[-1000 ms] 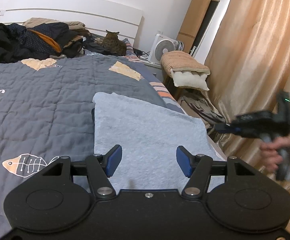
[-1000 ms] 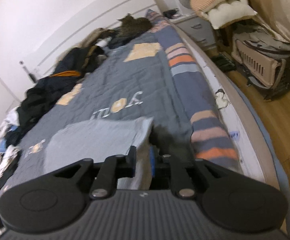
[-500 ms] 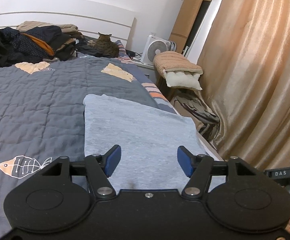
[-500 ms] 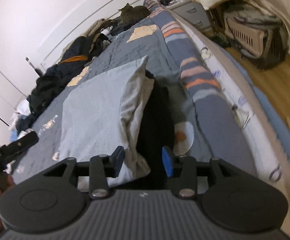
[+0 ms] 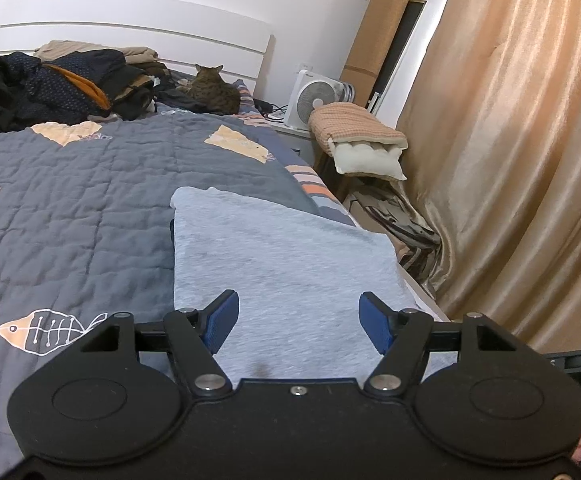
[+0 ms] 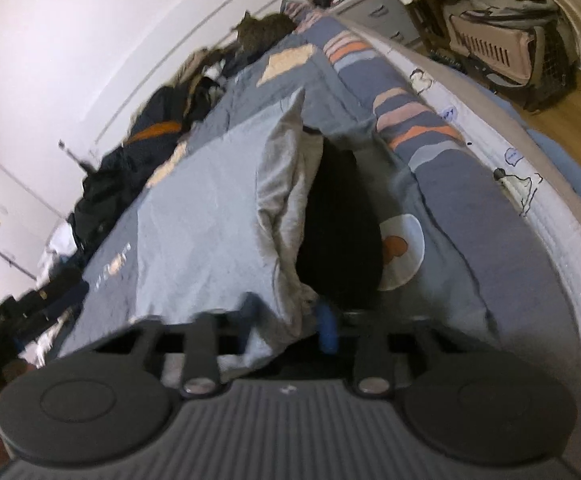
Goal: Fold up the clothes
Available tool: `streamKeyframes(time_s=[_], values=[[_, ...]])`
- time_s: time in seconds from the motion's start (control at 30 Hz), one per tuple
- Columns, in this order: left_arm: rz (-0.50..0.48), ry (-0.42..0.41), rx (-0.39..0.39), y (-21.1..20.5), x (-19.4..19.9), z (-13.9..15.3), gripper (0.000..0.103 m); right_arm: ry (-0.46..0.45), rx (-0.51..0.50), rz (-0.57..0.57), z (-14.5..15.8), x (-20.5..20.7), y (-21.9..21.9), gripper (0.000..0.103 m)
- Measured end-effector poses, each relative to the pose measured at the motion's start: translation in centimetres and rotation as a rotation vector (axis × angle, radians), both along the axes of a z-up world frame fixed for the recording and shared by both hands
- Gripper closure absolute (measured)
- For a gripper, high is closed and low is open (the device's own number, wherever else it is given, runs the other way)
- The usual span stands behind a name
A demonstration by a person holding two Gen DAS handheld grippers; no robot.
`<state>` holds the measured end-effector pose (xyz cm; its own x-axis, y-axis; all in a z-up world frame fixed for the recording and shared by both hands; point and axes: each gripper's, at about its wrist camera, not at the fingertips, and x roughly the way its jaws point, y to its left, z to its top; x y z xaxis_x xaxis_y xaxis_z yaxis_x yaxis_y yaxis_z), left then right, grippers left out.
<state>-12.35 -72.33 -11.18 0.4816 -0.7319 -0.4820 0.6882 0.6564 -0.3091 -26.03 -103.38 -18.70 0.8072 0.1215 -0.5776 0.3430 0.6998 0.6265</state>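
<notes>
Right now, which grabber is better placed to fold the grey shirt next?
The right gripper, probably. Its jaws have just been closing around the bunched edge of the grey shirt, so it can likely lift it over. The left gripper hangs open above the shirt, gripping nothing.

A light grey knit cloth garment (image 5: pixel 286 264) looks soft and matt on a dark grey quilted cotton bedspread (image 5: pixel 70 216). The golden satin curtain (image 5: pixel 522 140) is glossy; the black plastic left gripper (image 5: pixel 296 322) is matt, with blue rubbery pads (image 5: pixel 222 320).

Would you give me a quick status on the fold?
Left gripper open above grey garment. Right gripper just closing on its edge. Cat far off.
</notes>
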Motion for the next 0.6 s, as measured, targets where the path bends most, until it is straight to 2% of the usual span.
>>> streamKeyframes(time_s=[0.27,0.5,0.6], values=[[-0.002,-0.001,0.005,0.2,0.2,-0.1,0.037,-0.049,0.05,-0.03,1.3,-1.8,0.8,0.094],[-0.001,-0.001,0.011,0.3,0.2,-0.2,0.037,-0.017,0.092,-0.042,0.2,-2.3,0.6,0.094],[0.002,0.004,0.012,0.3,0.3,-0.3,0.037,-0.024,0.066,-0.049,0.3,-2.5,0.6,0.094]])
